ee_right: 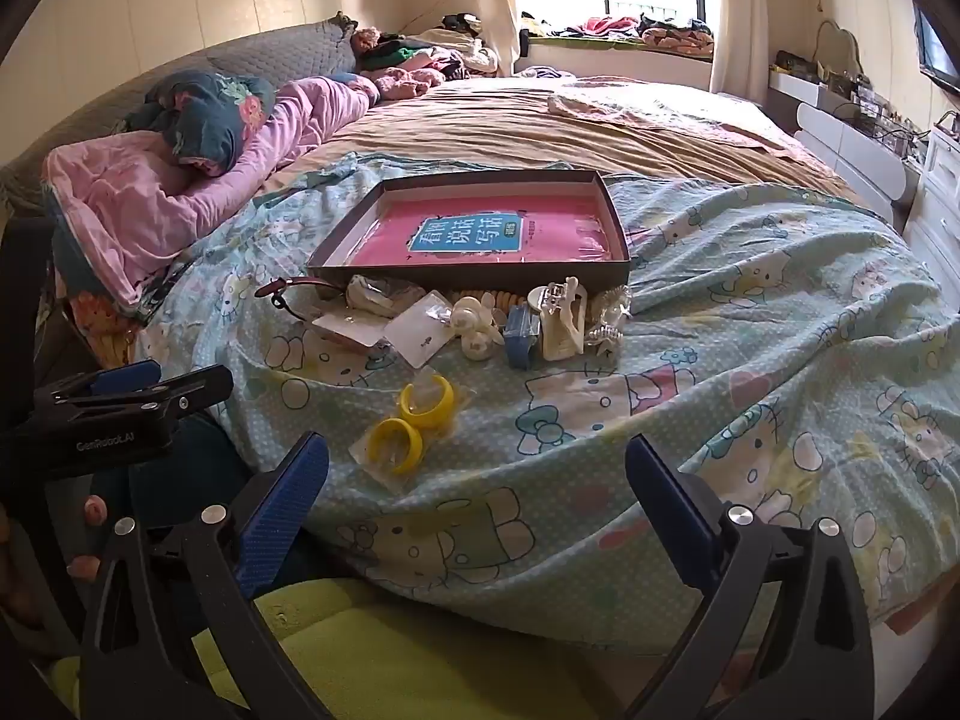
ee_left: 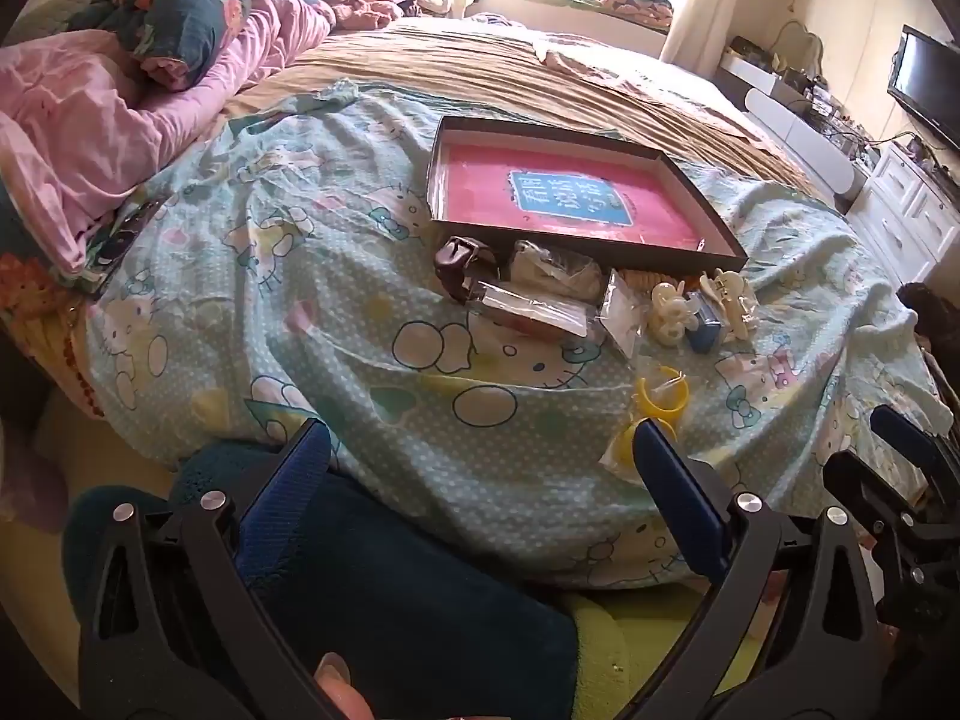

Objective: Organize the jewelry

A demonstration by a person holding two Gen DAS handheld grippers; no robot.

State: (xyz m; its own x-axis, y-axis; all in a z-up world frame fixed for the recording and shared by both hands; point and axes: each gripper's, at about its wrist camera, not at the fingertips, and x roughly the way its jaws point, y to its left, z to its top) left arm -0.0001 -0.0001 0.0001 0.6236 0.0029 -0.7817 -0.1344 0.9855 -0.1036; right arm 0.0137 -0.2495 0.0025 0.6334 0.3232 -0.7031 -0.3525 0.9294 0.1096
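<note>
Fingers of both grippers gape empty; only right wrist shows both yellow bangles (ee_right: 411,417) unobstructed.

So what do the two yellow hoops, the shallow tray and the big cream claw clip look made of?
Yellow hoops: probably glossy plastic or resin, given the even colour and highlights; they lie in a clear bag. Shallow tray: likely cardboard, with thin matte dark walls and a pale inner face. Cream claw clip: apparently smooth moulded plastic.
</note>
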